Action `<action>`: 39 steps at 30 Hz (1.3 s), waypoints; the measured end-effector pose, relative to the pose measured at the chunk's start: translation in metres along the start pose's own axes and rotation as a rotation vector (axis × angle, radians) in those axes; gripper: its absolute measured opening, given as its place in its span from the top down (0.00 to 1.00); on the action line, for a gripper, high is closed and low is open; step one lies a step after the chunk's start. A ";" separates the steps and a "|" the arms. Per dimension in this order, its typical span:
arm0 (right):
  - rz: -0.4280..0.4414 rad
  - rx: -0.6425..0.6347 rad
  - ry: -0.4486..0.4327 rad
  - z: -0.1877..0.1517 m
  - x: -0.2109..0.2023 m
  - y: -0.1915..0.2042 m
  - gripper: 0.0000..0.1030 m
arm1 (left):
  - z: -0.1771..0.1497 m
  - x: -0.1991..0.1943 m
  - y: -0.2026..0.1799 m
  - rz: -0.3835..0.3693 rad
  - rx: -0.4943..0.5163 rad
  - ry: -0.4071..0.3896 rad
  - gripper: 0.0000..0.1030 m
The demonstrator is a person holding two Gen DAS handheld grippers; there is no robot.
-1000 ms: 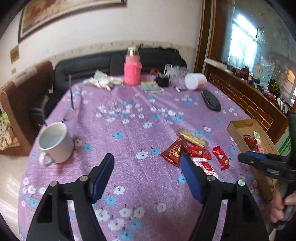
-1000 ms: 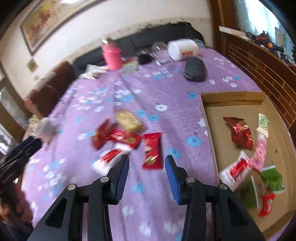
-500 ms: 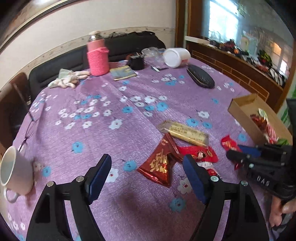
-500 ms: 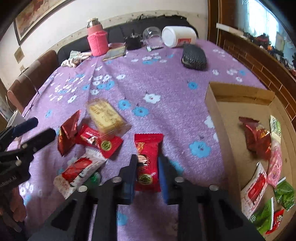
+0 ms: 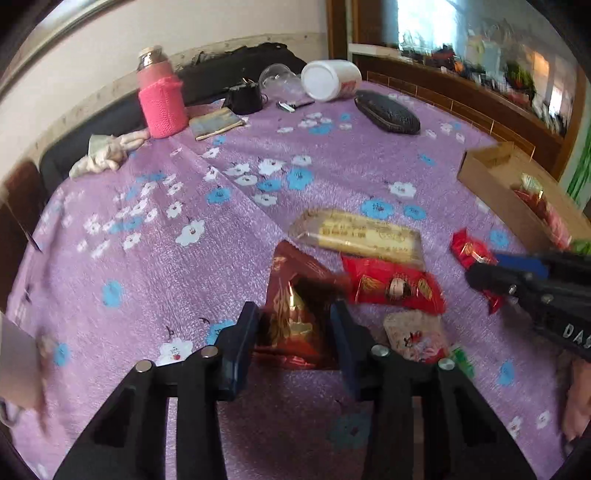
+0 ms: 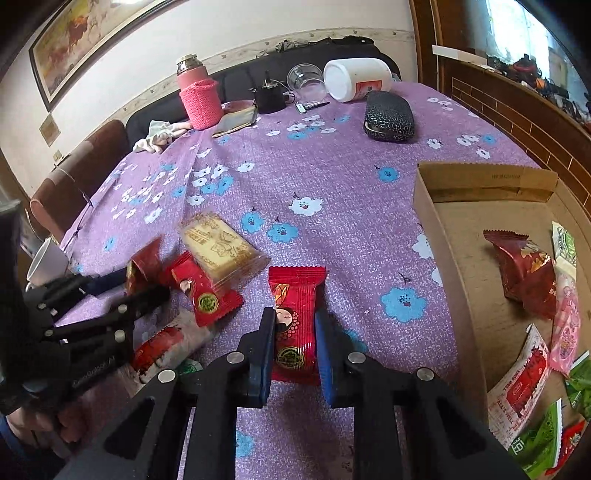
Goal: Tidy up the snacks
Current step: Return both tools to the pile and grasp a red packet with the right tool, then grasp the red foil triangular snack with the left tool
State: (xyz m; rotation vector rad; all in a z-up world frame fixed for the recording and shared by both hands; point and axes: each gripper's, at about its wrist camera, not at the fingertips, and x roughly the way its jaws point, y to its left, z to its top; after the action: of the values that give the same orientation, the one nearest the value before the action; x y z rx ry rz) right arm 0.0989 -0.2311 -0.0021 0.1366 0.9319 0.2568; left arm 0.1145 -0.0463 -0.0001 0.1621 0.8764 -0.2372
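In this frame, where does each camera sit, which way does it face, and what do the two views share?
Left wrist: on the left tongs, looking down the purple table; jaws closing around a dark red packet; right tongs and a hand show.
Right wrist: on the right tongs, shut on a red snack packet, cardboard box beside; left tongs show.
Shared: yellow biscuit pack, pink flask.

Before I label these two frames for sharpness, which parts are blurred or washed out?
Left wrist view: smeared at the edges, the white mug streaked, the dark red packet between the closing fingers soft, the window glaring. Right wrist view: mostly crisp, the red packet sharp, slight blur on the left gripper.
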 end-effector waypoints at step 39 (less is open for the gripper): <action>0.051 -0.039 -0.066 -0.004 -0.014 0.009 0.79 | -0.007 -0.035 0.021 -0.077 -0.164 -0.077 0.72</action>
State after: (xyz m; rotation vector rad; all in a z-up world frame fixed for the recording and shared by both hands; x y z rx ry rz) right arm 0.0867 -0.2257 0.0084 0.1323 0.8576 0.3162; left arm 0.0935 -0.0197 0.0238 -0.0335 0.8222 -0.2402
